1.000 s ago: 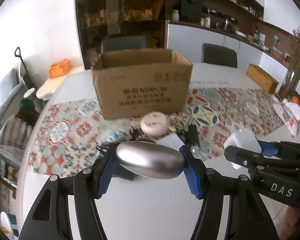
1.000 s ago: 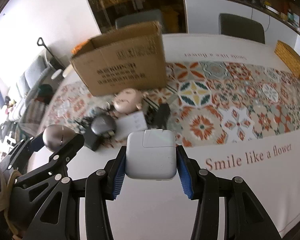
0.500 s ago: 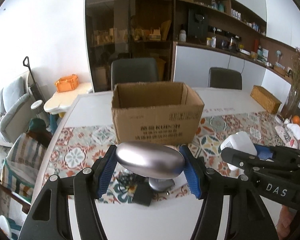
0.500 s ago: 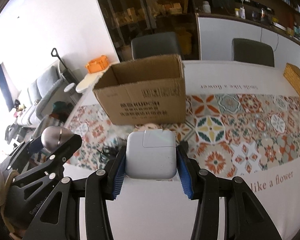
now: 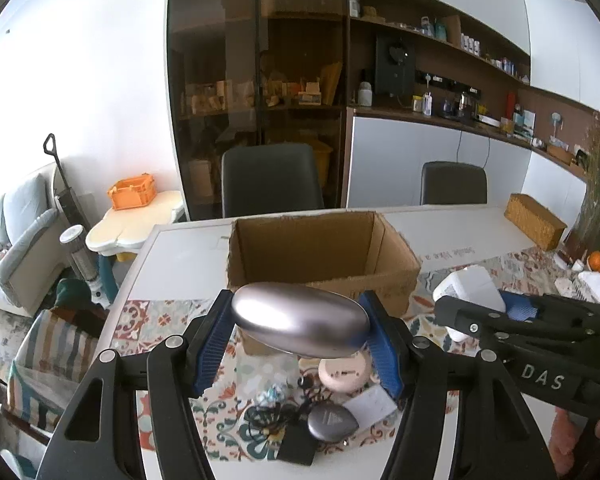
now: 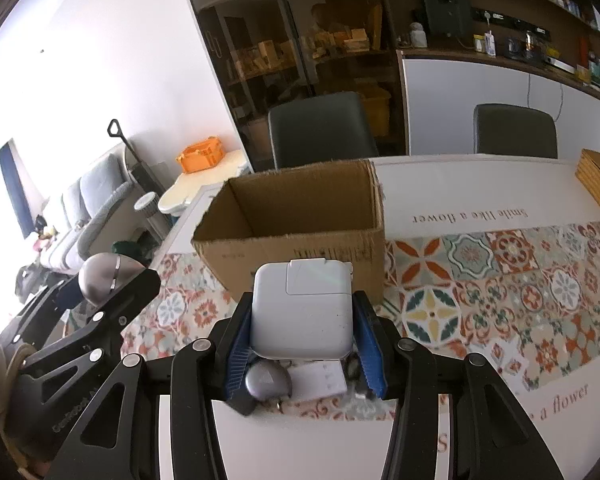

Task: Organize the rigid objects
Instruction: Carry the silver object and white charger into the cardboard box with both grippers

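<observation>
Here: left gripper [image 5: 300, 330] jaws clamp one silver oval case [image 5: 300, 326]; right gripper [image 6: 301, 334] jaws clamp one white charger [image 6: 301, 316]; one cardboard box [image 5: 319, 256].

The left gripper [image 5: 300, 332] is pointing forward and slanting downward, its blue pads [image 5: 210, 344] pressing on both ends of a silver oval case [image 5: 300, 326]. The right gripper [image 6: 301, 326] is tilting downward too, its jaws squeezing the two sides of a white power adapter [image 6: 301, 312]. Both are hanging side by side in the air, each one showing at the edge of the other's view.
</observation>
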The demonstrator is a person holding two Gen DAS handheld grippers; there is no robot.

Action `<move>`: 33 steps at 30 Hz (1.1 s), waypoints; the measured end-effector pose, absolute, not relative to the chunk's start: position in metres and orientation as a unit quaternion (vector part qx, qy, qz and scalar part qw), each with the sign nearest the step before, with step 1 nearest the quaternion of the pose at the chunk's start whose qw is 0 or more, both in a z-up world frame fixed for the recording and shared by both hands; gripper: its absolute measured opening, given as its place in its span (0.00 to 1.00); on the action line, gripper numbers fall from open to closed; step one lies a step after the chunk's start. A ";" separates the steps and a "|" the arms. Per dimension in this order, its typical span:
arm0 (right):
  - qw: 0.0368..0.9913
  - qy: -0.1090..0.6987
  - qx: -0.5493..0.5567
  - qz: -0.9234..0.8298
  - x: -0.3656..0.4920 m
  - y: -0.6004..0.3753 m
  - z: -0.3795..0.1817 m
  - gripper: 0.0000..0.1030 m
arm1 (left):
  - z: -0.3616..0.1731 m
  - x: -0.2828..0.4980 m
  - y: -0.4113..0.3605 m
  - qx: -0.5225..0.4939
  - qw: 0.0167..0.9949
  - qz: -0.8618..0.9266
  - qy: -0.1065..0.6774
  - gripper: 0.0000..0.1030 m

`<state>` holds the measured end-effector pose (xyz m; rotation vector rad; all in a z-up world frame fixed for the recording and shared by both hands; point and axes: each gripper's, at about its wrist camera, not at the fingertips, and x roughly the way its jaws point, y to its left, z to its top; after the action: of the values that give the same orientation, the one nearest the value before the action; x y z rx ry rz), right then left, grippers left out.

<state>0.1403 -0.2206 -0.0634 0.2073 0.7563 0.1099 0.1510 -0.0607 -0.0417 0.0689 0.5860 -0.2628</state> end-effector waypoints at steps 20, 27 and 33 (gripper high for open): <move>0.921 0.369 0.109 0.059 0.227 -0.226 -0.036 0.46 | -0.014 0.229 -0.068 0.049 0.947 -0.130 0.291 0.61; 0.910 0.397 0.106 0.056 0.262 -0.229 -0.038 0.46 | -0.020 0.264 -0.071 0.041 0.930 -0.130 0.340 0.61; 0.899 0.423 0.103 0.049 0.289 -0.234 -0.047 0.46 | -0.036 0.295 -0.079 0.044 0.913 -0.126 0.385 0.61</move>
<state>0.2888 -0.2340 -0.0471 0.2126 0.8758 0.1014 0.2946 -0.0790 -0.0356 0.0901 0.7936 -0.2590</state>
